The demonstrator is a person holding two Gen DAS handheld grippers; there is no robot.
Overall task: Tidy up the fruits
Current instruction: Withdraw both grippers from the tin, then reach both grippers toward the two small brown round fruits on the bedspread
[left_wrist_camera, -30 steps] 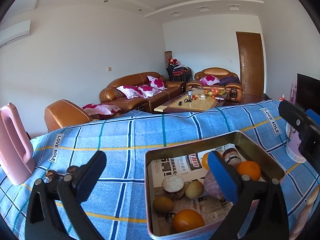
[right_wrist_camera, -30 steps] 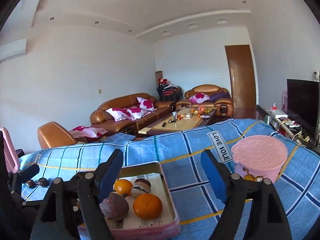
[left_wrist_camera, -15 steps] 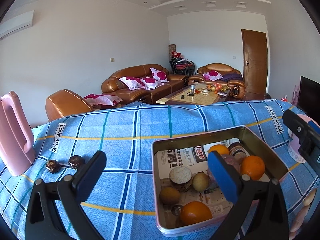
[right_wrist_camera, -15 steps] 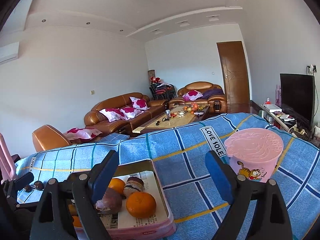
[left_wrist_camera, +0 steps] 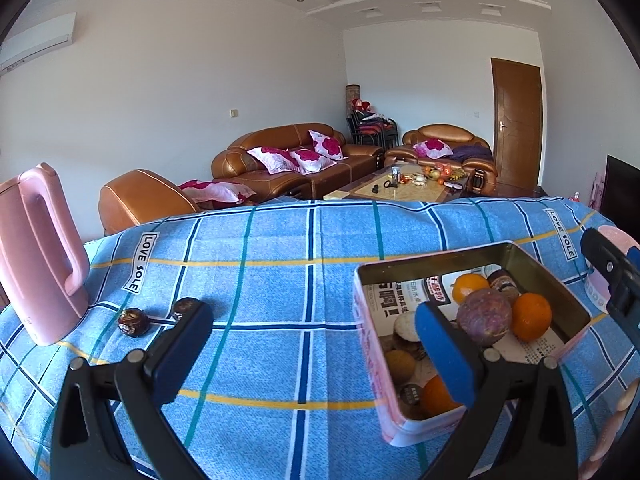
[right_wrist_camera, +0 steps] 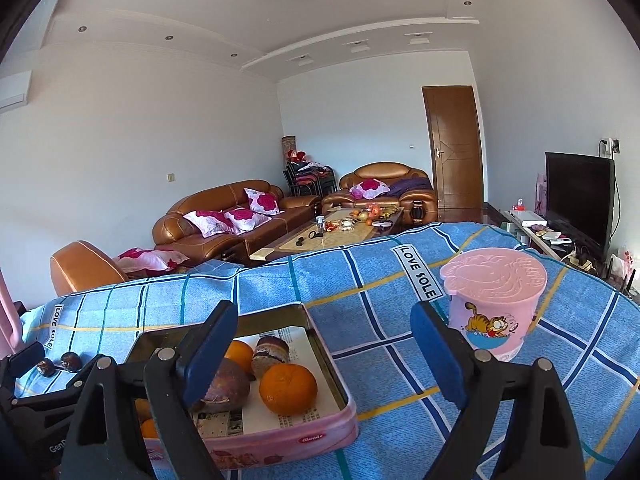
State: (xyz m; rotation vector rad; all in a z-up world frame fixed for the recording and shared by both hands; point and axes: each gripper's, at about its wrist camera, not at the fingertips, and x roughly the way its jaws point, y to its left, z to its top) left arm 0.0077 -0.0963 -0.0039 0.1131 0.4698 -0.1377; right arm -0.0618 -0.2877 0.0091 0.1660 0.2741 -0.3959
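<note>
Fruits [left_wrist_camera: 484,317] in tin [left_wrist_camera: 370,344] partly hidden | both hand-held grippers agape, empty

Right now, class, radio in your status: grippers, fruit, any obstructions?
Left gripper open, empty. Right gripper open, empty. Fruit in tin; two dark fruits loose on cloth by pink jug. Nothing blocking.
</note>
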